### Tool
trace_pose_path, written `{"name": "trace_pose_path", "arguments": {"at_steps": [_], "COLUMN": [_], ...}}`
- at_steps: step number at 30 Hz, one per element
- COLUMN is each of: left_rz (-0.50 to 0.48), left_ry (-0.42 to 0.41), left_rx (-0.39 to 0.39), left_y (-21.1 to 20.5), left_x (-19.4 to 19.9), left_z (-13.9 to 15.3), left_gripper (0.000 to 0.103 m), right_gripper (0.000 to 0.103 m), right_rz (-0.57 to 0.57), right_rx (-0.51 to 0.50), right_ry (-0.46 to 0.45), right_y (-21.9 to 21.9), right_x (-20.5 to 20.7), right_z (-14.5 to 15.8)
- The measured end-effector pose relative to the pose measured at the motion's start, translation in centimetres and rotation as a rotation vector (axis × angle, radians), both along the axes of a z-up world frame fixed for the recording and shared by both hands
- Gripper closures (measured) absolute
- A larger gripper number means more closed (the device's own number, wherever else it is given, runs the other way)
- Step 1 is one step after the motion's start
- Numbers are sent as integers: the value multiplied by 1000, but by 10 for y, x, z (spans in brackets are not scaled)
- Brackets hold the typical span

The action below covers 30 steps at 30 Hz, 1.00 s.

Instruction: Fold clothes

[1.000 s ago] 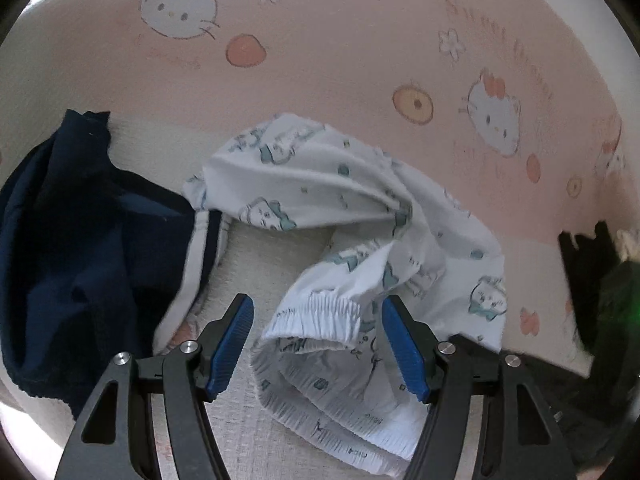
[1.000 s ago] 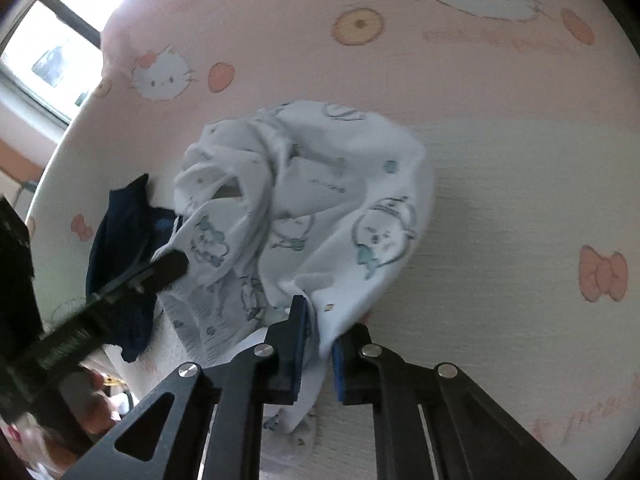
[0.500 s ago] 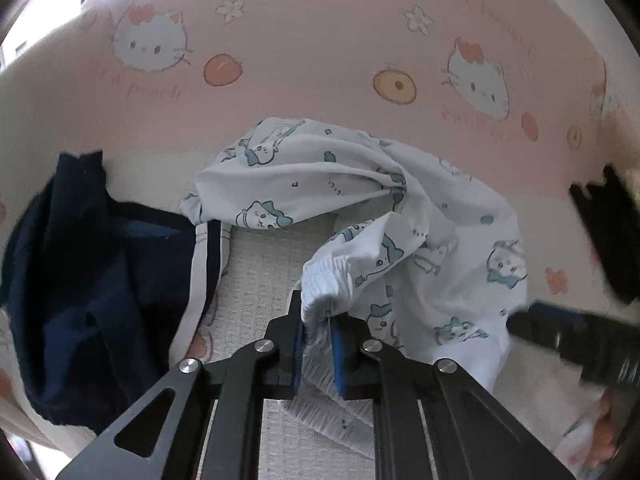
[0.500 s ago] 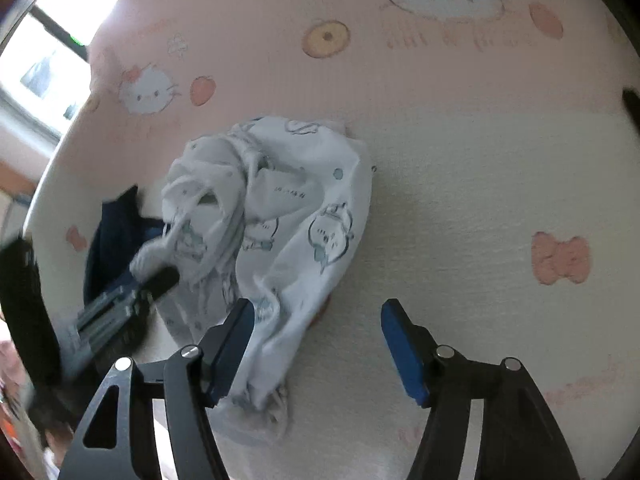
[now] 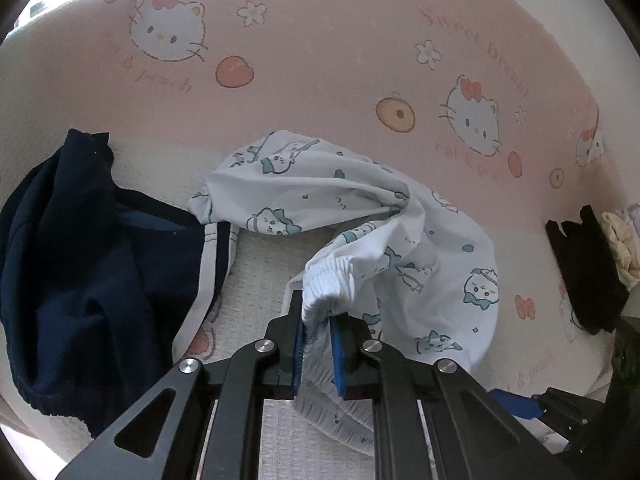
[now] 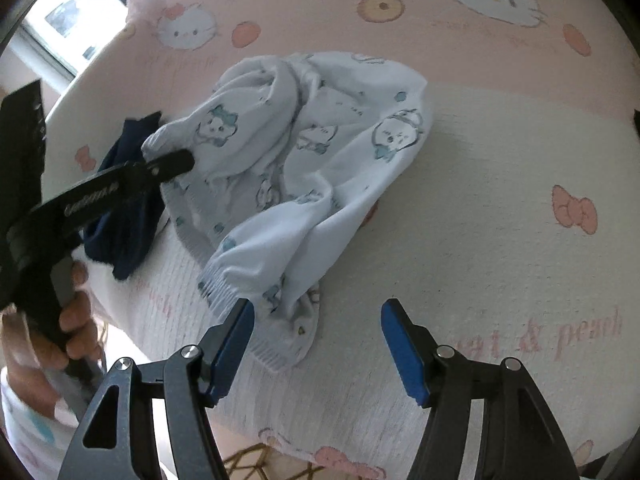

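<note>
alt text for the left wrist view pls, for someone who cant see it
The left gripper is shut on the elastic waistband of crumpled white cartoon-print pants lying on a pink and white cat-print bedsheet. A navy garment with white stripes lies beside them on the left.

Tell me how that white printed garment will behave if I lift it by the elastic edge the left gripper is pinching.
The white printed garment looks thin and creased, so it will probably hang limp and drape. Only the gathered elastic edge sits in the left gripper, so the rest would likely trail and twist. The right gripper is open, supporting nothing.
</note>
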State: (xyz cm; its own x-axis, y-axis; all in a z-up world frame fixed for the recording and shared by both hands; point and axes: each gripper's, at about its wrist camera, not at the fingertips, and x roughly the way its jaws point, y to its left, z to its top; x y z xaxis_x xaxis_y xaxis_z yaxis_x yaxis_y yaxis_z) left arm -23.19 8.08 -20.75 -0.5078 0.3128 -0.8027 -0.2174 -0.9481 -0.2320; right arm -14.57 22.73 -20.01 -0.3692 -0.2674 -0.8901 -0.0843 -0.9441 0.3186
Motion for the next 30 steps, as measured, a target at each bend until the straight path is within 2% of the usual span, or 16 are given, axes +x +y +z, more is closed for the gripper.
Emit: {"name": "trace_pose_path", "arguments": {"at_steps": [6, 8, 13, 16, 19, 20, 24, 27, 28, 30], "left_rz": [27, 33, 39, 46, 50, 52, 44, 34, 31, 20], "left_ry": [-2, 1, -11, -17, -12, -8, 1, 4, 4, 3], "left_rx": [37, 61, 53, 60, 69, 71, 82, 75, 70, 83], "left_y": [-9, -12, -15, -17, -18, -18, -16, -13, -13, -12], "left_x": [-3, -5, -7, -9, -10, -10, -10, -11, -11, -10], "left_z": [1, 3, 0, -1, 0, 1, 3, 5, 6, 8], "left_gripper": [93, 93, 93, 93, 93, 93, 93, 94, 94, 94], "right_gripper": [38, 38, 40, 57, 69, 78, 85, 87, 98, 98], "right_rz": [118, 150, 178, 152, 117, 112, 90, 72, 58, 26], "right_rx": [76, 113, 198, 201, 191, 197, 238, 315, 337, 375], "right_ry": [-2, -19, -43, -34, -38, -34, -21, -2, 5, 7], "right_y": [-20, -29, -43, -40, -35, -35, -38, -36, -31, -20], "right_x": [9, 11, 7, 4, 1, 0, -3, -6, -8, -12], "right_z": [-2, -10, -29, -28, -28, -28, -25, -18, -15, -9]}}
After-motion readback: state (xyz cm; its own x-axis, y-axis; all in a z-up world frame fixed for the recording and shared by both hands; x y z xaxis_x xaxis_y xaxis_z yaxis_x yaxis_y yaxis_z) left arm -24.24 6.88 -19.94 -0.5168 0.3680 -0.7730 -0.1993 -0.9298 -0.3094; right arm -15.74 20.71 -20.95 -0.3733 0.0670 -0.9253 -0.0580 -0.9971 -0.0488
